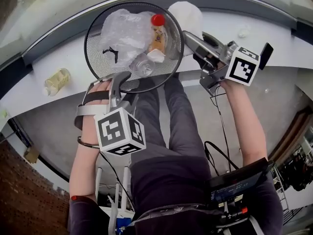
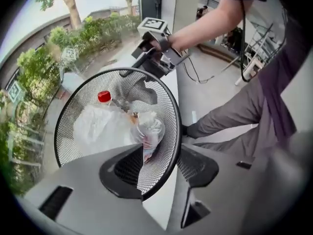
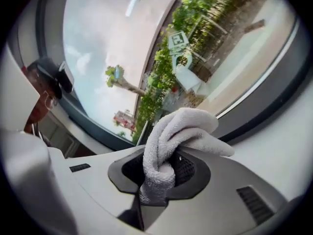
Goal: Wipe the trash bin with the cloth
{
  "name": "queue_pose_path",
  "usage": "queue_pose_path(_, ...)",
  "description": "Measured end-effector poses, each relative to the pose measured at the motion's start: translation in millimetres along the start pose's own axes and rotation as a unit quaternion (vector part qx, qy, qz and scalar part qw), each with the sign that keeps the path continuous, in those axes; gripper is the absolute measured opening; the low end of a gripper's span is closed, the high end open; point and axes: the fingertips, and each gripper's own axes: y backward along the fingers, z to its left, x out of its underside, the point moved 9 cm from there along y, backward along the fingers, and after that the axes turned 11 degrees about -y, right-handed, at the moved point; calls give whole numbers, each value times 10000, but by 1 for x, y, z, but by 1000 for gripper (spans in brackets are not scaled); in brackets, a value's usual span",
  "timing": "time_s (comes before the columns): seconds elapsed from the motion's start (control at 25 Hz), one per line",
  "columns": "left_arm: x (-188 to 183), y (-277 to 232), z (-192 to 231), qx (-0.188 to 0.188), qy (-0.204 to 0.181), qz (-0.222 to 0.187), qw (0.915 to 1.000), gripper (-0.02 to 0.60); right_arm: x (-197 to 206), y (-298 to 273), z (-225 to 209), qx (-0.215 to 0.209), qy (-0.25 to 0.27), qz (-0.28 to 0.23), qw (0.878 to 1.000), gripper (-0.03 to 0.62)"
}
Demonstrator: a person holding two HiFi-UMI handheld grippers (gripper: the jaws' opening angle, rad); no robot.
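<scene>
A black wire-mesh trash bin (image 1: 89,33) stands on a white ledge (image 1: 63,53) and holds crumpled clear plastic bags (image 1: 124,33) and a bottle with a red cap (image 1: 157,20). My left gripper (image 1: 117,80) is at the bin's near rim. In the left gripper view the bin (image 2: 164,126) has its rim and mesh wall running between the jaws of the left gripper (image 2: 162,166), and a gap shows, so it is open. My right gripper (image 1: 188,37) is at the bin's right rim, shut on a white cloth (image 1: 188,13). The cloth (image 3: 171,136) bunches out of the right gripper (image 3: 159,173).
A small bottle of yellowish liquid (image 1: 56,81) lies on the ledge left of the bin. A white crumpled scrap (image 1: 243,32) sits on the ledge to the right. The person's legs (image 1: 171,116) are just under the ledge's edge. A window runs behind the ledge.
</scene>
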Motion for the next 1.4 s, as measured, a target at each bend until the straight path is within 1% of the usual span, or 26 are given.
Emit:
queue_pose_path(0.04,2,1,-1,112,153,-17,9998,206,6,0,-1,-114,-267,-100,9995,89)
queue_pose_path(0.08,4,1,-2,205,316,-36,9993,207,13,0,-2,-195,-452,-91,9987,89)
queue_pose_path(0.12,5,2,-1,251,474,-80,9985,207,22,1,-4,-196,-528,37,9984,89)
queue_pose_path(0.24,3,6,2,245,931,-351,9947,195,54,-1,-7,1,-361,737,9966,88)
queue_pose_path(0.28,1,6,2,247,1040,-405,9934,189,67,-3,-7,14,-368,892,9953,89)
queue_pose_path(0.32,-2,6,2,246,1114,-425,9926,186,78,-6,-6,8,-442,961,9944,89)
queue_pose_path(0.4,-6,5,2,240,1264,-456,9906,181,96,-8,-5,-10,-685,935,9933,89)
queue_pose_path(0.44,-10,5,2,245,1404,-519,9884,178,103,-9,-4,-44,-813,933,9923,89)
queue_pose_path(0.52,-19,4,3,274,1822,-793,9797,168,116,-10,-1,-184,-1025,1037,9891,89)
queue_pose_path(0.6,-31,4,5,259,2143,-1120,9700,119,126,-13,5,-326,-1124,1176,9861,89)
queue_pose_path(0.64,-36,4,5,220,2142,-1213,9690,106,129,-14,7,-365,-1147,1226,9851,89)
queue_pose_path(0.68,-40,5,4,176,2029,-1253,9710,106,131,-15,9,-378,-1172,1255,9844,89)
queue_pose_path(0.76,-41,12,1,138,1658,-1318,9772,107,126,-12,11,-348,-1174,1261,9844,89)
queue_pose_path(0.84,-35,27,-1,148,1234,-1400,9823,136,112,-5,12,-255,-975,1187,9878,89)
queue_pose_path(0.88,-29,34,-2,127,962,-1326,9864,163,101,1,11,-173,-833,1083,9905,89)
queue_pose_path(0.92,-22,36,-2,68,629,-1123,9917,187,87,8,9,-66,-704,920,9932,89)
queue_pose_path(0.96,-15,35,-3,-30,238,-818,9964,204,70,16,6,54,-596,705,9957,89)
queue_pose_path(1.0,-8,29,-5,-149,-188,-485,9985,207,53,22,5,158,-493,465,9976,89)
queue_pose_path(1.04,-1,23,-8,-272,-602,-204,9976,207,37,25,5,211,-365,236,9988,89)
queue_pose_path(1.08,4,16,-10,-390,-937,-20,9948,207,22,25,7,197,-220,43,9996,89)
queue_pose_path(1.12,7,10,-13,-481,-1136,72,9923,207,10,21,10,138,-103,-100,9998,89)
queue_pose_path(1.16,10,6,-14,-525,-1189,101,9915,207,2,15,12,82,-35,-170,9998,89)
queue_pose_path(1.2,10,2,-15,-532,-1119,77,9923,207,-1,8,12,75,-8,-148,9999,89)
queue_pose_path(1.24,9,0,-15,-520,-955,-3,9941,206,1,2,11,139,-18,-42,9999,89)
queue_pose_path(1.32,4,0,-12,-464,-451,-237,9976,173,16,-5,7,314,-138,203,9992,89)
queue_pose_path(1.4,1,2,-10,-402,-27,-331,9986,163,33,-7,5,352,-388,172,9985,89)
